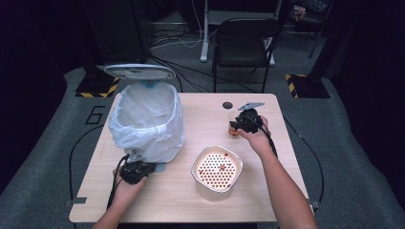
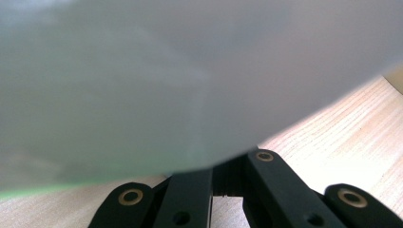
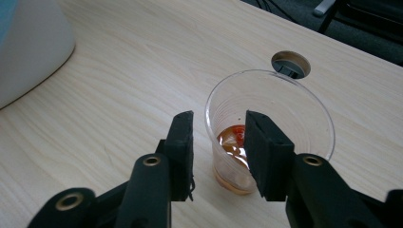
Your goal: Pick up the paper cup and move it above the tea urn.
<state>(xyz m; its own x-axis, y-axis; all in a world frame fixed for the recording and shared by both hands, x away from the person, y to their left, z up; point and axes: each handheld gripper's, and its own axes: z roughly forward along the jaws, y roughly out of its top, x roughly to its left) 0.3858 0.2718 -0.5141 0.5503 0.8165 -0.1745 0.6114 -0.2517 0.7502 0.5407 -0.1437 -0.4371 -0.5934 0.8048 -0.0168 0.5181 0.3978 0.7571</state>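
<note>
right gripper view puts the clear plastic cup (image 3: 270,130) just ahead of my right tongs (image 3: 218,152), upright on the worktop (image 3: 119,85) near its far right corner, beside the round cable hole (image 3: 291,63). a shallow pool of orange liquid with something red in it sits at the bottom. the 2 jaws stand apart: one is outside the cup's near wall, the other looks to be over or inside the rim, so they straddle the wall without yet pressing it. that thin wall is my main worry. if i squeeze it hard it will likely buckle and the cup could tip, spilling the liquid across the wood. a pinch on 1 wall only may also let the cup swing as i lift.

in the high view the right tongs (image 1: 244,120) sit at the cup (image 1: 232,125), and the cream strainer pot (image 1: 217,171) stands in the middle, with a few bits on its perforated top. carrying the cup low over it risks a knock.

my left tongs (image 1: 135,170) rest closed at the base of the white-bagged bin (image 1: 145,121), its lid (image 1: 139,71) up. i cannot tell whether they pinch anything there. if that hand slips, the lid may drop or the bin shift.
</note>
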